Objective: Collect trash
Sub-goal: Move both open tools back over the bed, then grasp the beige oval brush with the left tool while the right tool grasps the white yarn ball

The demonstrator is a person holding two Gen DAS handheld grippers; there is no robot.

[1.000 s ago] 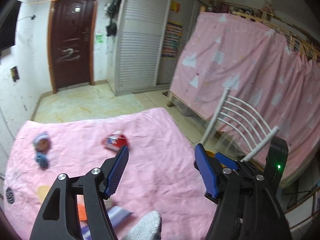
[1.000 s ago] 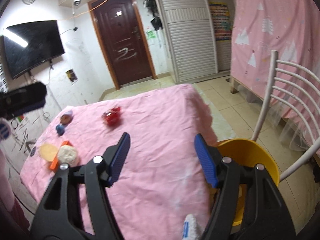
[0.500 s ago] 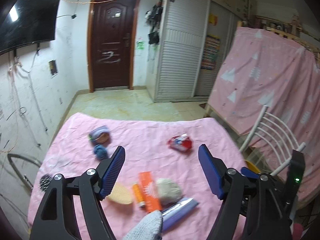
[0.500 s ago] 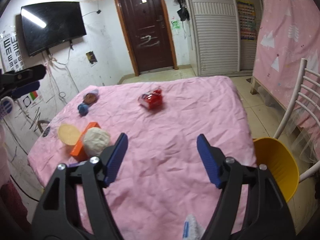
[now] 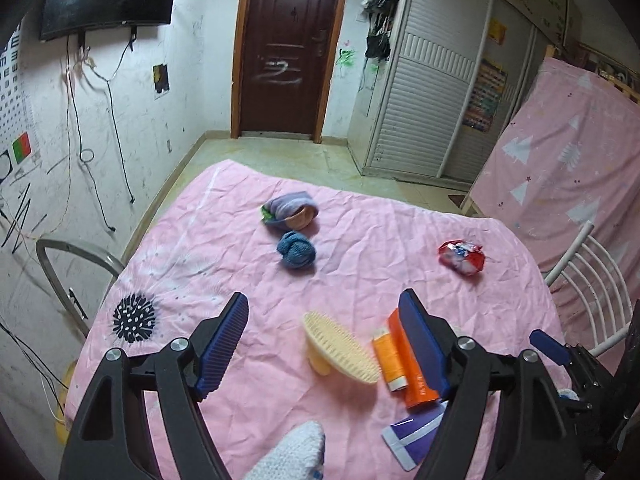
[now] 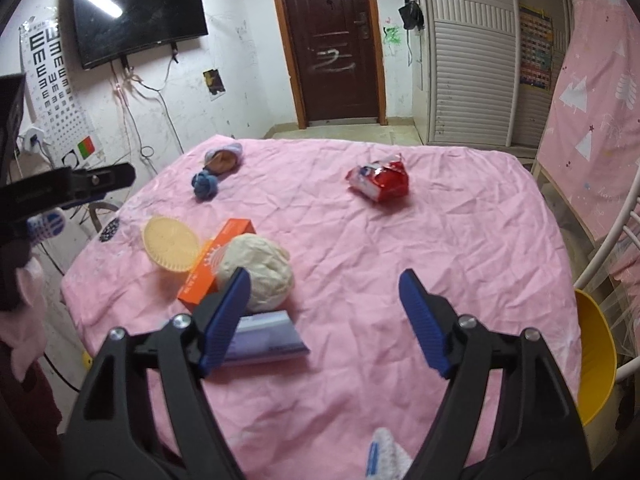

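A pink-covered table (image 5: 360, 240) (image 6: 400, 260) holds scattered items. A red snack wrapper (image 5: 461, 257) (image 6: 379, 179) lies at the far right. A crumpled cream wad (image 6: 256, 272) sits on an orange box (image 6: 218, 260) (image 5: 412, 364), beside a purple packet (image 6: 264, 340) (image 5: 416, 432). My left gripper (image 5: 324, 340) is open and empty above the near edge, over a yellow brush (image 5: 340, 348) (image 6: 171, 243). My right gripper (image 6: 324, 316) is open and empty, its left finger next to the wad.
A blue sock ball (image 5: 297, 250) (image 6: 205, 185) and a purple-orange bundle (image 5: 290, 211) (image 6: 223, 156) lie at the far side. An orange tube (image 5: 390, 358) lies by the box. A yellow bin (image 6: 594, 356) and a white chair (image 5: 592, 280) stand at the right.
Both grippers swung left and tilted down toward the table. The brush, box and wad have come close under the fingers. Both stay open.
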